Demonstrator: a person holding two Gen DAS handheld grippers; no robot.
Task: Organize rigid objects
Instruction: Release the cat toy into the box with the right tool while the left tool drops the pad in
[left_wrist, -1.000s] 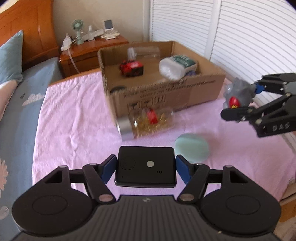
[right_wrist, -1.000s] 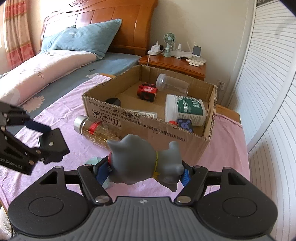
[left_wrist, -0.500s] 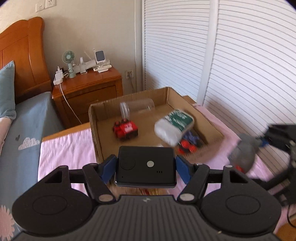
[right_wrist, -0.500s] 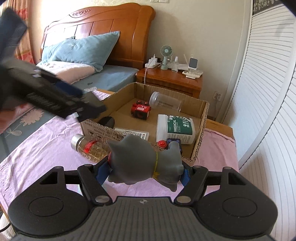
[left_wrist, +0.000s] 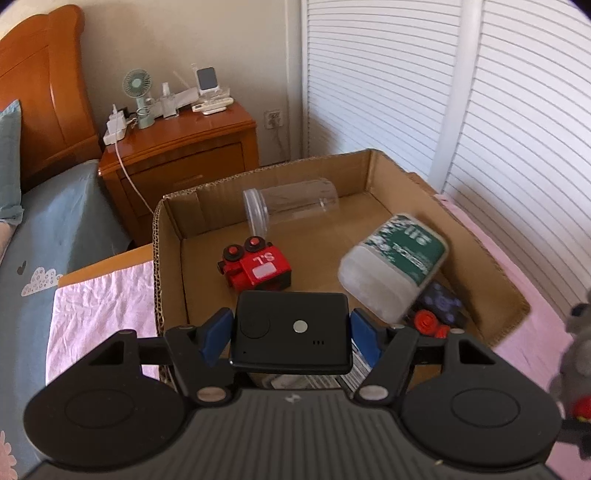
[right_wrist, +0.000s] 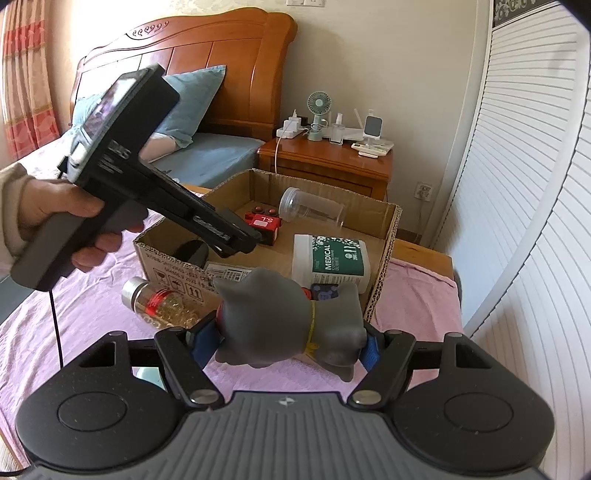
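My left gripper (left_wrist: 290, 332) is shut on a flat black device (left_wrist: 291, 321) and hangs over the near part of an open cardboard box (left_wrist: 162, 236). Inside lie a red toy train (left_wrist: 258, 267), a clear plastic jar (left_wrist: 291, 206), a white cotton container (left_wrist: 395, 262) and a blue-and-red toy (left_wrist: 439, 306). My right gripper (right_wrist: 291, 332) is shut on a grey toy figure (right_wrist: 288, 317), just in front of the box (right_wrist: 384, 254). A hand (right_wrist: 55, 210) holds the left gripper (right_wrist: 236, 240) above the box's left side.
A jar of golden capsules (right_wrist: 162, 306) lies on the pink cloth (right_wrist: 417, 295) against the box front, a mint disc (right_wrist: 147, 373) nearer me. Behind the box stands a wooden nightstand (left_wrist: 177, 147) with a fan. Louvred doors (left_wrist: 480, 110) run along the right, the bed along the left.
My left gripper has carried the black device forward from above the pink cloth to above the box. The right gripper has kept the grey toy and lifted only slightly.
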